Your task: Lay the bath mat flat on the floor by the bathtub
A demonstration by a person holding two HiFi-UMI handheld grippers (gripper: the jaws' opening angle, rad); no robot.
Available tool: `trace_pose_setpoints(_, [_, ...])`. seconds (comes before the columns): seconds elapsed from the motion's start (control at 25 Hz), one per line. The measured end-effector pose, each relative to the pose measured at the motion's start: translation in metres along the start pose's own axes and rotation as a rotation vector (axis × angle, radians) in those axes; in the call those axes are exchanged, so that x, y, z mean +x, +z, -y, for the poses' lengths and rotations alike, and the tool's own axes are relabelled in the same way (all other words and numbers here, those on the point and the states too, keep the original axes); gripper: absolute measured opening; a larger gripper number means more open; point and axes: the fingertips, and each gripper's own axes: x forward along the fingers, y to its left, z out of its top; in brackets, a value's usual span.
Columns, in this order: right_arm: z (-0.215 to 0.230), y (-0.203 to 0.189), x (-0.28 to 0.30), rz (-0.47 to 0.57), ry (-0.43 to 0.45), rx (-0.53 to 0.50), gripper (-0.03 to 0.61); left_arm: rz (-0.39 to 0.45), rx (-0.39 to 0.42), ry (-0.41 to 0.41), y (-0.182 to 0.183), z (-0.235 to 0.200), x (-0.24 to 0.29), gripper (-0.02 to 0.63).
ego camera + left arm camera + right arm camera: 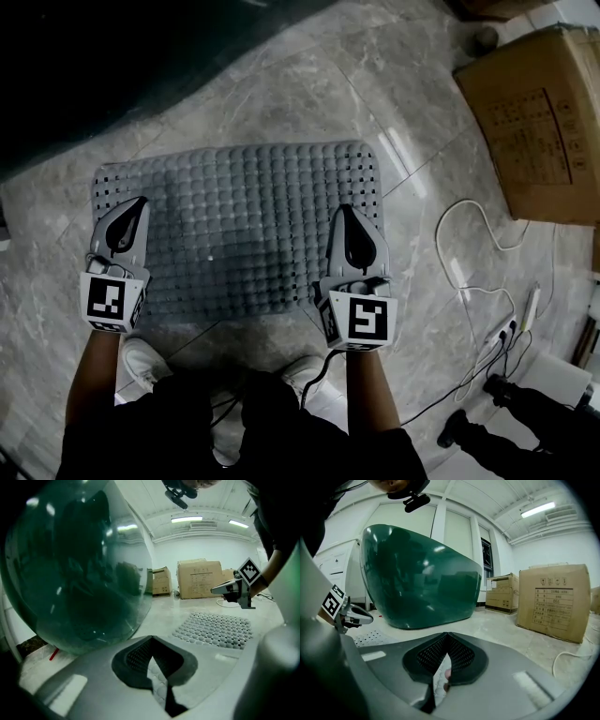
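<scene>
The left tool (137,210) and right tool (345,217) each pinch the gray bath mat (248,225), flat near the green bathtub (422,578).

Reaching forward and down on bare forearms (101,361), left gripper (139,204) and right gripper (345,212) parallel, jaws closed tip to tip.

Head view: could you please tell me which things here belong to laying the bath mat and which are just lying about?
Job in hand: bath mat; green bathtub; left tool and right tool, both shut on the mat.
Lying about: cardboard box; white cable.
</scene>
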Motion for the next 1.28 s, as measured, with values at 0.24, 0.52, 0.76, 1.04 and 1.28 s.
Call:
trace_pose_setpoints(0.24, [0.005, 0.032, -0.01, 0.014, -0.019, 0.023, 0.025, 0.004, 0.001, 0.011, 0.031, -0.003, -0.013, 0.0])
trace_pose_setpoints(0.52, [0.006, 0.101, -0.04, 0.018, -0.029, 0.024, 0.023, 0.022, -0.033, 0.039, 0.095, -0.008, -0.049, 0.0])
trace_pose_setpoints(0.76, [0.007, 0.159, -0.066, -0.031, -0.039, 0.039, 0.023, 0.066, -0.039, 0.055, 0.169, -0.016, -0.084, 0.0])
trace_pose_setpoints(1.04, [0.004, 0.231, -0.095, -0.054, -0.04, 0.054, 0.023, 0.078, -0.058, 0.028, 0.238, -0.017, -0.117, 0.0])
trace_pose_setpoints(1.28, [-0.004, 0.295, -0.121, -0.052, -0.018, 0.043, 0.023, 0.059, -0.124, 0.075, 0.3, -0.028, -0.153, 0.0])
